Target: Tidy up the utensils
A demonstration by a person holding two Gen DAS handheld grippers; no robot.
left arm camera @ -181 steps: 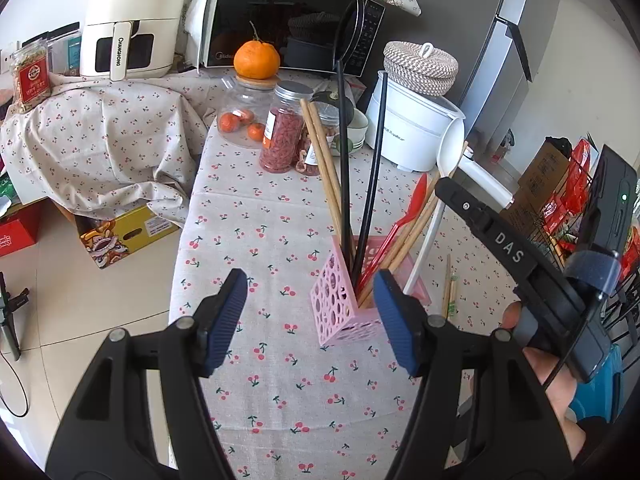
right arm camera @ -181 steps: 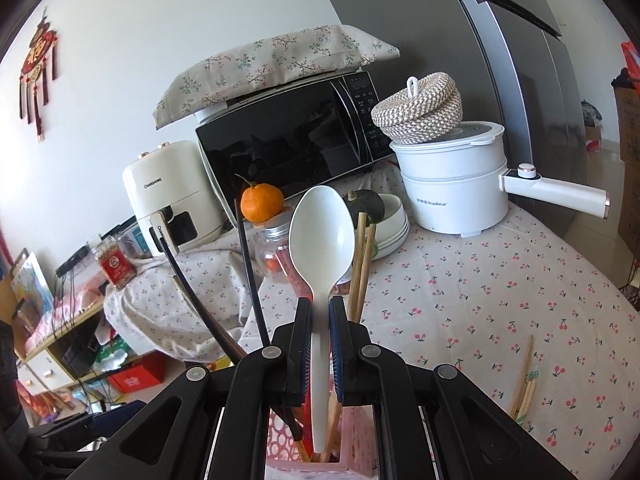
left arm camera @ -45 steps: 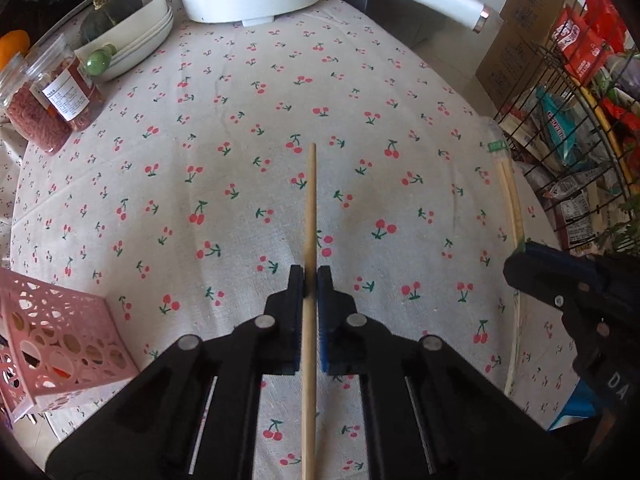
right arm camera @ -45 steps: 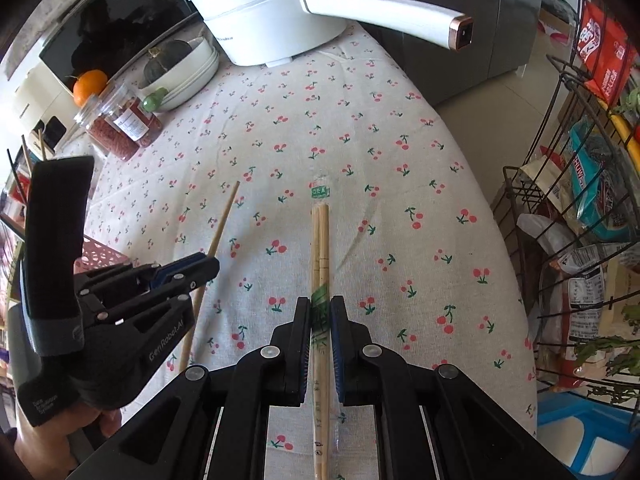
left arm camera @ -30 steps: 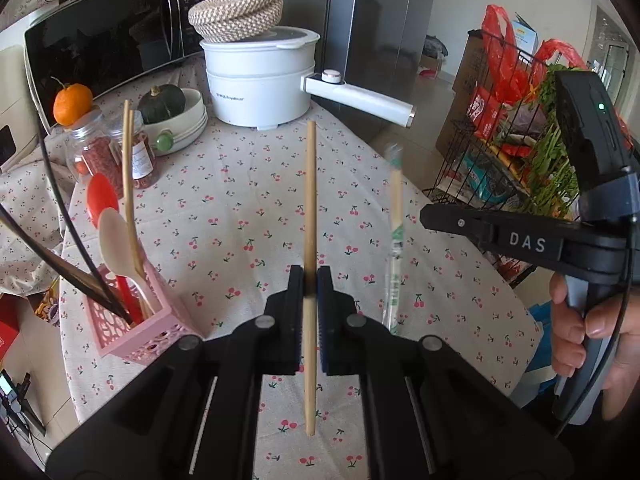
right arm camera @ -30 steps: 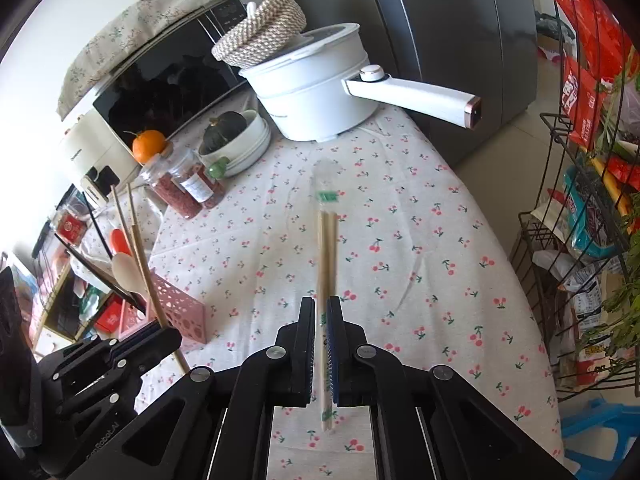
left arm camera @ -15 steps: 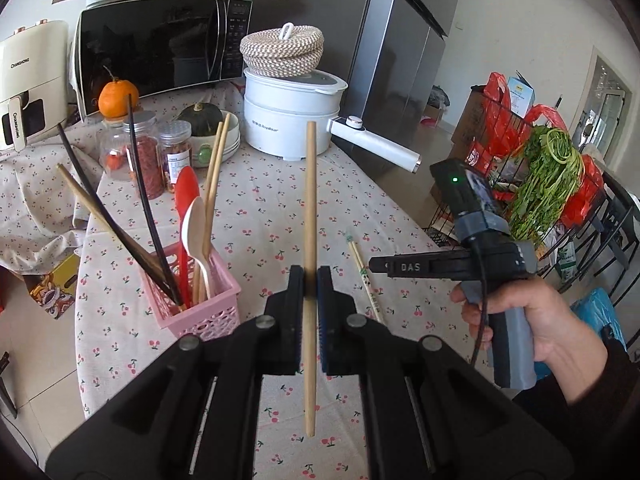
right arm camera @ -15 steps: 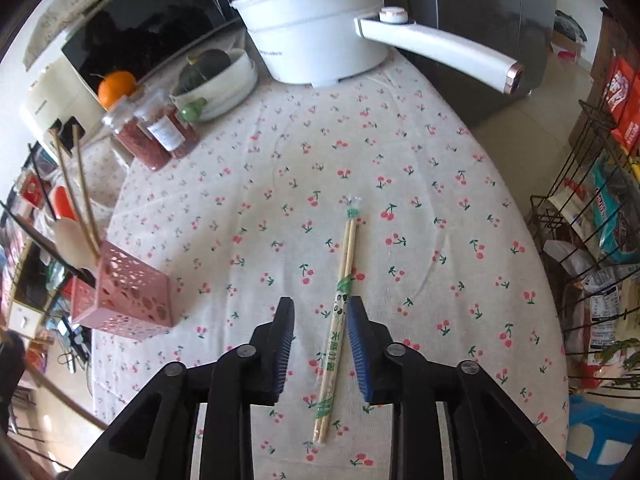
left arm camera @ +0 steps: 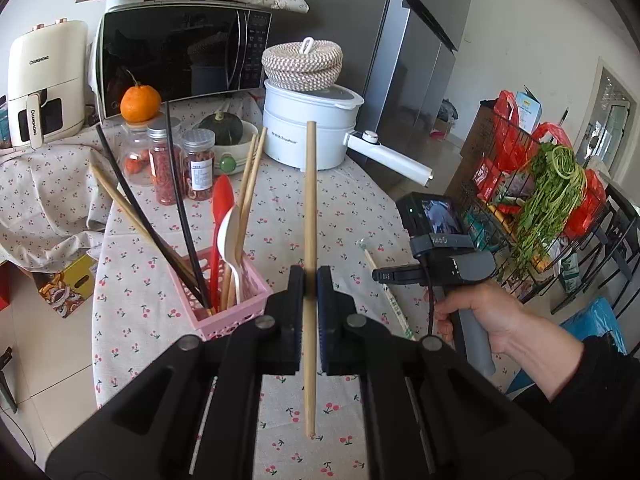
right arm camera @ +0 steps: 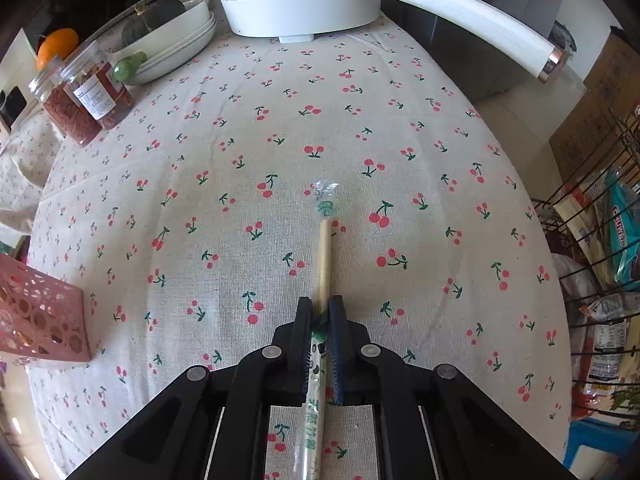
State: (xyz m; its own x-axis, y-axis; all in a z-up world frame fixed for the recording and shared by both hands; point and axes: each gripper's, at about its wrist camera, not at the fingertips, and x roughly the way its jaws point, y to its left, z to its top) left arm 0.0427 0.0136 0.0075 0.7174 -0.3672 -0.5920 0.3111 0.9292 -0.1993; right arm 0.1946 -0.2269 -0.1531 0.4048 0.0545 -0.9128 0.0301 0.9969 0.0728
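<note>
My left gripper [left arm camera: 311,280] is shut on a single wooden chopstick [left arm camera: 310,208] and holds it upright above the table, to the right of the pink utensil basket [left arm camera: 232,300]. The basket holds black and wooden chopsticks, a red spoon [left arm camera: 221,208] and a white spoon [left arm camera: 231,232]. My right gripper [right arm camera: 320,312] is shut on a wrapped pair of chopsticks [right arm camera: 325,248] lying on the cherry tablecloth; in the left wrist view that gripper [left arm camera: 380,276] is low at the table's right side over the pair [left arm camera: 384,280]. The basket's corner [right arm camera: 40,320] shows at the left.
A white electric pot [left arm camera: 308,136] with a long handle [right arm camera: 460,12] stands at the back. Jars [right arm camera: 84,96], a bowl with a squash [right arm camera: 168,40], an orange [left arm camera: 140,104] and a microwave [left arm camera: 180,52] are behind. A wire rack of groceries [left arm camera: 540,208] stands off the table's right edge.
My right gripper has closed on the wrapped chopstick pair that lay between its open fingers half a second ago. My left gripper still holds its chopstick upright and has shifted slightly.
</note>
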